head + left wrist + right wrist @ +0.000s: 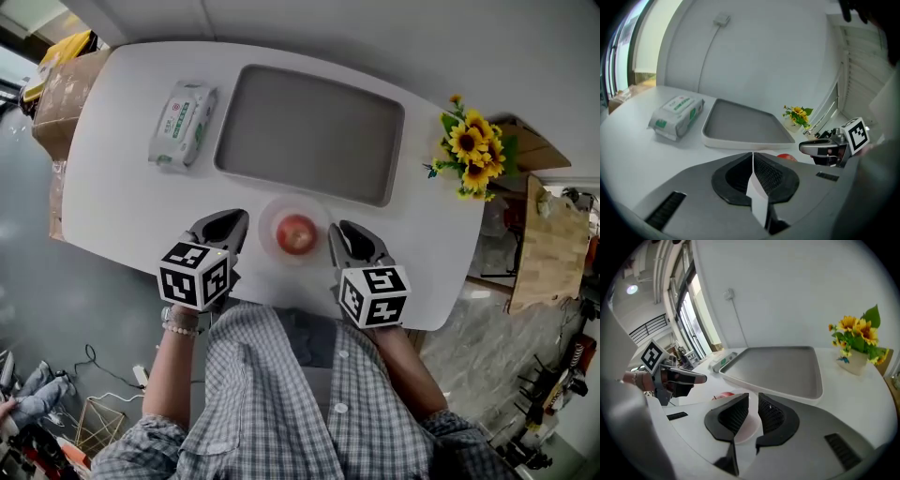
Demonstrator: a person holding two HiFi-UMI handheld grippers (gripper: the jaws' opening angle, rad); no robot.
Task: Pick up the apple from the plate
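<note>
A white table (117,202) with rounded corners carries everything. A grey tray (309,131) with a pale rim sits toward the far side, near the middle. To the tray's left lies a white and green pack of wipes (182,124), near it but not touching. A small pale plate (270,220) rests close to the front edge, just before the tray. At the right end stands a small pot of sunflowers (473,155), near the table's edge

Cluttered workroom: floor cables (97,362), cardboard boxes (66,94)
</note>
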